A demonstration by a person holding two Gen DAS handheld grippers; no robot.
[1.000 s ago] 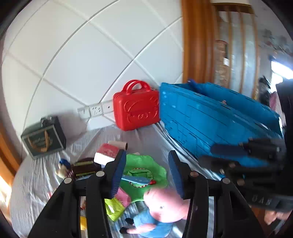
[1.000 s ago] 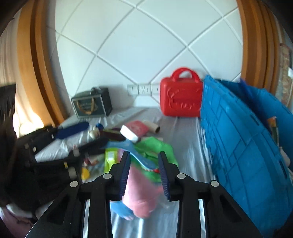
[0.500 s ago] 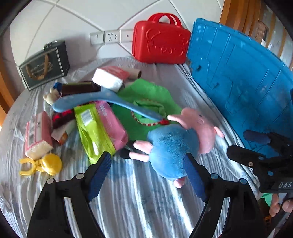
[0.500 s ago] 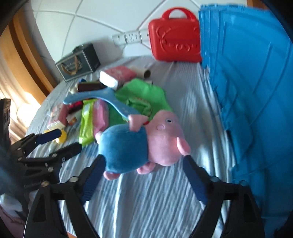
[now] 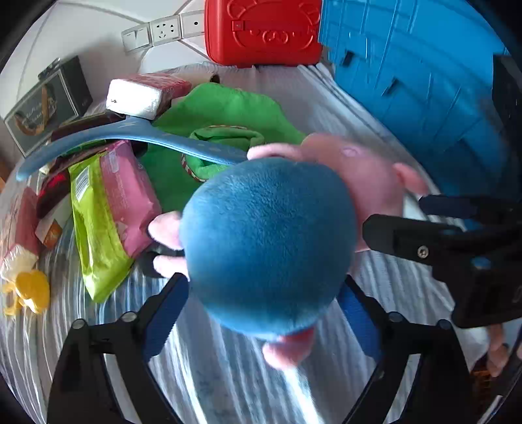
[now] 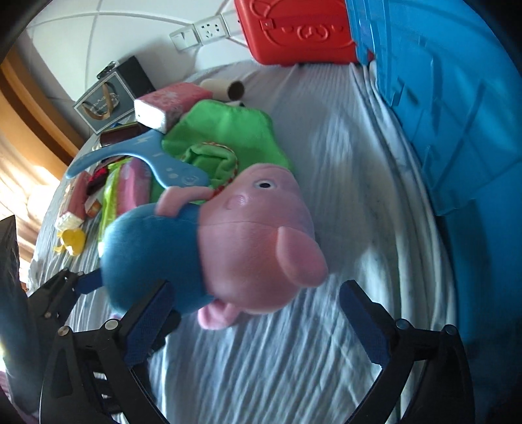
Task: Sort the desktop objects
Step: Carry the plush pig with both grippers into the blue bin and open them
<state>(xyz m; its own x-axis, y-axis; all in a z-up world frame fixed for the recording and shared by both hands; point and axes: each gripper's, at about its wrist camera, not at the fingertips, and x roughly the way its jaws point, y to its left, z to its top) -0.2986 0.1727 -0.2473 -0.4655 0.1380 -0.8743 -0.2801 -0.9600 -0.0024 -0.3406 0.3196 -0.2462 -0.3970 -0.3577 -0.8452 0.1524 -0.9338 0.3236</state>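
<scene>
A plush pig with a blue body and a pink head (image 5: 270, 241) lies on the striped cloth; it also shows in the right wrist view (image 6: 208, 241). My left gripper (image 5: 261, 310) is open, its jaws on either side of the blue body. My right gripper (image 6: 257, 316) is open, its jaws astride the pink head and body from the near side. In the left wrist view the right gripper (image 5: 456, 234) shows at the right; in the right wrist view the left gripper (image 6: 65, 287) shows at the left.
A blue crate (image 5: 424, 81) stands at the right and a red case (image 5: 261, 29) at the back. A green cloth (image 5: 222, 120), blue hanger (image 5: 130, 137), green and pink packets (image 5: 107, 212), a tissue pack (image 5: 143, 94), a dark box (image 5: 42, 101) and a yellow toy (image 5: 29, 293) lie to the left.
Both grippers have opened wide, tilted down and closed in on the plush pig, which now fills the middle of both views.
</scene>
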